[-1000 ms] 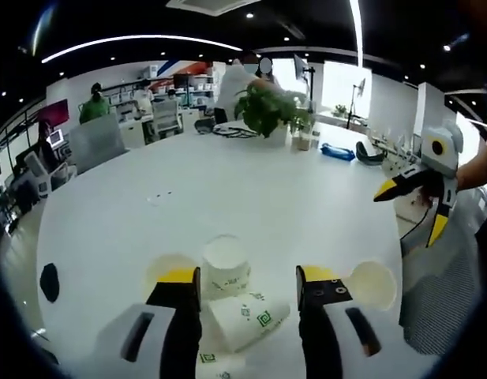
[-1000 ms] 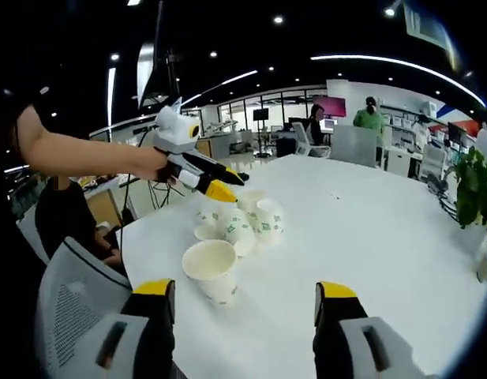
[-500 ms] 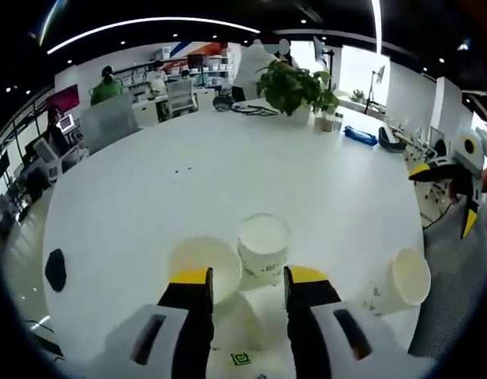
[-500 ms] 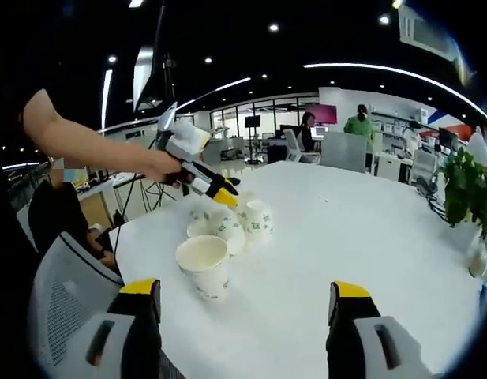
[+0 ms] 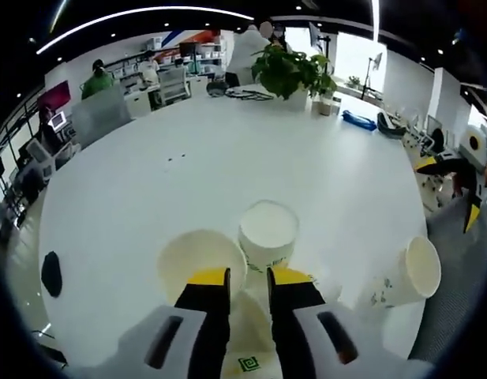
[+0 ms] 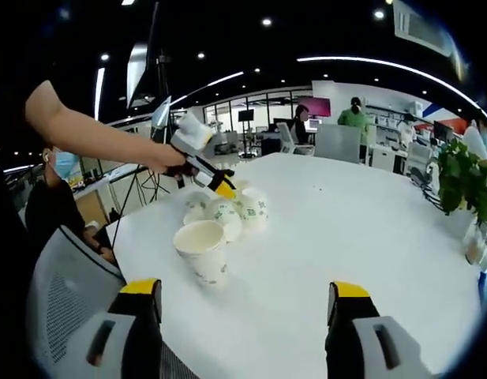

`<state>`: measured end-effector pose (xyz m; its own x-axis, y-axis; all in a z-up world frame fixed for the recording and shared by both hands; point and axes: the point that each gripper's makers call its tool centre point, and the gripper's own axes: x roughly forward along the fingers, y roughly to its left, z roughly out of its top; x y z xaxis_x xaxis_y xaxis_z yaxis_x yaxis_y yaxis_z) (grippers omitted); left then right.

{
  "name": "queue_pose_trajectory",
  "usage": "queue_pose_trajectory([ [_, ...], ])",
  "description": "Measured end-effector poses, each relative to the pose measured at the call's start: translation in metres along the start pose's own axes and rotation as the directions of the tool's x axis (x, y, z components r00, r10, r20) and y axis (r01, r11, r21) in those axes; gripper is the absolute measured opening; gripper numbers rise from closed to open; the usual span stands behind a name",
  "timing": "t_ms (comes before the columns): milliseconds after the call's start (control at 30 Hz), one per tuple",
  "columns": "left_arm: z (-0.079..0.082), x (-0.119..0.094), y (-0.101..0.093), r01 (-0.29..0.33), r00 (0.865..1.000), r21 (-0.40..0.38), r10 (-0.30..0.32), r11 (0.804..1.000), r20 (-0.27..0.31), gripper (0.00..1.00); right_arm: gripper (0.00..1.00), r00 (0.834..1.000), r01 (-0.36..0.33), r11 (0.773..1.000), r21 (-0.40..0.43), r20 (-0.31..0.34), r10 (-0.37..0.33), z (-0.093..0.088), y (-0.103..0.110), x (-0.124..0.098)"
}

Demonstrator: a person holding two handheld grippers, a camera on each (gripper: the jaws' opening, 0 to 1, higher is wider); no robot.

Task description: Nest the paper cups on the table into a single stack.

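Left gripper view shows the left gripper (image 5: pixel 247 278) low over a cluster of paper cups (image 5: pixel 268 234) on the white table (image 5: pixel 227 166), its jaws nearly together with only a slim gap; whether they pinch a cup, I cannot tell. The right gripper (image 6: pixel 247 296) hangs wide open, empty, near a lone cup (image 6: pixel 202 251).

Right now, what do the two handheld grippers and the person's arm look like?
Each gripper has light grey bodies with dark slots, black jaws and yellow tips: the left gripper and the right gripper. Seen from the side in the right gripper view, the left gripper has a white housing. The arm holding it is bare, no sleeve showing.
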<state>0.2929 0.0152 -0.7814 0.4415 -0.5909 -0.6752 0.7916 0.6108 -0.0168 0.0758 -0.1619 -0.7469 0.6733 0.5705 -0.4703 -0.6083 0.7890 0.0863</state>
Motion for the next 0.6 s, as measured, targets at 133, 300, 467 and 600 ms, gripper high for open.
queue_pose_trajectory([
  [133, -0.0033, 0.0018, -0.0017, 0.001, 1.0, 0.028, 0.0, 1.0, -0.019, 0.11, 0.87, 1.0, 0.001, 1.0, 0.006, -0.006, -0.001, -0.0029, 0.0004, 0.0],
  [300, -0.0024, -0.0006, -0.0058, 0.002, 1.0, 0.026, -0.001, 1.0, -0.017, 0.04, 0.87, 1.0, 0.004, 1.0, 0.008, -0.004, -0.004, -0.004, -0.0003, -0.0004],
  [467, -0.0003, -0.0025, -0.0039, -0.006, 1.0, 0.034, 0.006, 0.999, -0.008, 0.02, 0.87, 1.0, 0.006, 1.0, 0.01, -0.002, -0.006, -0.0046, -0.001, 0.0001],
  [600, 0.0018, -0.0044, -0.0003, -0.016, 1.0, 0.041, 0.017, 0.999, -0.005, 0.01, 0.86, 1.0, 0.005, 1.0, 0.01, -0.006, -0.005, -0.0069, -0.0012, 0.0004],
])
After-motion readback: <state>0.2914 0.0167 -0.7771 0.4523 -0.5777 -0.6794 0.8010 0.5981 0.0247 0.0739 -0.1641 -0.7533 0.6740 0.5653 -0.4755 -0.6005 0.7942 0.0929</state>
